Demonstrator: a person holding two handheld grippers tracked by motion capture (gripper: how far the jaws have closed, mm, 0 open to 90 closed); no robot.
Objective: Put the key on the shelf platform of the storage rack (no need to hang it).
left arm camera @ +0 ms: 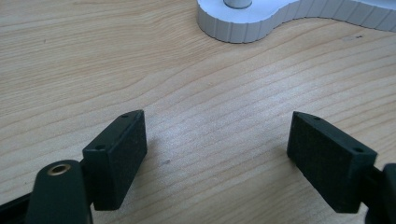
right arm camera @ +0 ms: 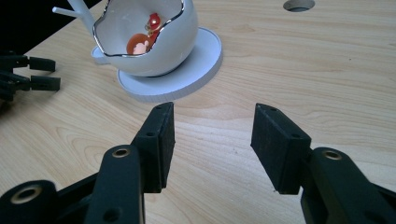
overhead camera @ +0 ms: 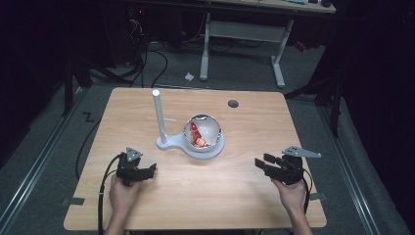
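- Two grippers rest on the light wooden table (overhead camera: 195,196), one in each of the person's hands, and neither holds anything.
- The left gripper (left arm camera: 217,149) has its jaws spread wide apart, with bare wood between them.
- The right gripper (right arm camera: 212,140) has its jaws apart too, with nothing in the gap.
- The thing they seem to be after is the shiny white egg-shaped shell with a silver cracked rim (right arm camera: 149,42). It sits on the round part of a flat white stand (right arm camera: 187,74).
- Seen from the right gripper, the shell is ahead of the jaws and a bit to their left, well apart from them.
- Seen from the left gripper, the stand's ribbed edge (left arm camera: 243,25) is far ahead, past the tips of the jaws.
- A small red and orange toy figure (right arm camera: 144,39) sits inside the shell.
- A tall white post (overhead camera: 157,115) stands up from the other end of the stand, just beside the shell.
- The shell's long way runs up and down. Its open, cracked side faces up and toward the right gripper.
- I think this is the very start: the reach has not begun.
- Next, I think the right gripper should go forward and a bit left, jaws kept wide, to get at the shell or the toy inside.
- It should go slowly, since the shell looks round, smooth and slippery.
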